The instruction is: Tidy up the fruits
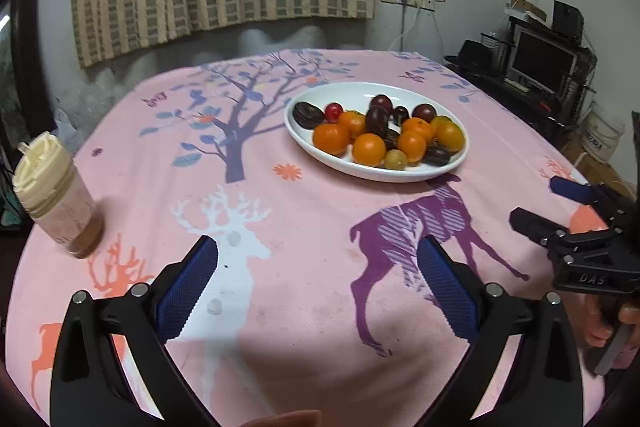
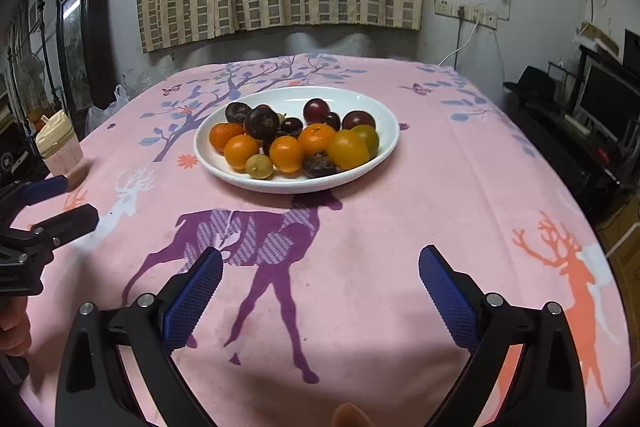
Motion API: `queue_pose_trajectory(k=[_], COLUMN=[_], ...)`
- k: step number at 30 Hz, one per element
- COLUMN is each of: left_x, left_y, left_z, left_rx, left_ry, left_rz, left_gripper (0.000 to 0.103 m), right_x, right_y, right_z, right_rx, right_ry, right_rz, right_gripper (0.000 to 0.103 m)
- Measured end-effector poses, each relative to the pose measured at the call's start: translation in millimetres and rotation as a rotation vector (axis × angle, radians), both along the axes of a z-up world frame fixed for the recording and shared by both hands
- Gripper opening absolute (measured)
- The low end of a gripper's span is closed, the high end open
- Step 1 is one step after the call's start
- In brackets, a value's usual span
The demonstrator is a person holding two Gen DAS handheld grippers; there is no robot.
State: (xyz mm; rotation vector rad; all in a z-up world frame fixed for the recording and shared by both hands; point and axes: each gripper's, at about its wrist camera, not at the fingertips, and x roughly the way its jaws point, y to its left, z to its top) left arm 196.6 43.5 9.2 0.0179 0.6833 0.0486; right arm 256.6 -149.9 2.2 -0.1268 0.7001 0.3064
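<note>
Both your grippers, left (image 1: 318, 283) and right (image 2: 320, 291), hover with fingers spread wide and empty over the pink tabletop (image 2: 380, 227). The fruits (image 2: 296, 143), oranges and dark plums perhaps, sit piled in the white dish (image 2: 384, 147) ahead.

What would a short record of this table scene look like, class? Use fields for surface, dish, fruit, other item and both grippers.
surface: pink tablecloth printed with deer and a tree
dish: white oval plate, set toward the far side of the cloth
fruit: small oranges, dark plums and a greenish-brown fruit, all piled on the plate
other item: jar with a cream lid, at the cloth's left edge
left gripper: open, nothing between the jaws
right gripper: open, nothing between the jaws
</note>
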Motion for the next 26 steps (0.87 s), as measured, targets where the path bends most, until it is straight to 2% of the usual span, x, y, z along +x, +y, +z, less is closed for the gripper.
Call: queue_pose_trajectory(k=[2,6,13,26], left_x=[-0.5,1.8,0.3,-0.6], left_y=[-5.8,-4.6,1.5,3.3], left_z=[-4.2,-5.9,-2.0,-0.8], left_rx=[0.02,-0.01,-0.052,-0.054], left_ry=[0.007,0.034,0.024,0.015], left_rz=[-0.013,-0.018,-0.003,0.01], left_gripper=[0.098,0.098,0.098,0.098], right_x=[2.0,5.3,2.6,3.0], right_y=[-2.0,-1.7,2.7,5.6], right_z=[-3.1,-6.4,-6.5,-6.9], right_rx=[-0.004,-0.019,-0.035,-0.042], right_ry=[0.007,0.026,0.019,0.025], right_rz=[-0.008,-0.008,0.012,0.014], right_gripper=[0.099,0.099,0.099,0.099])
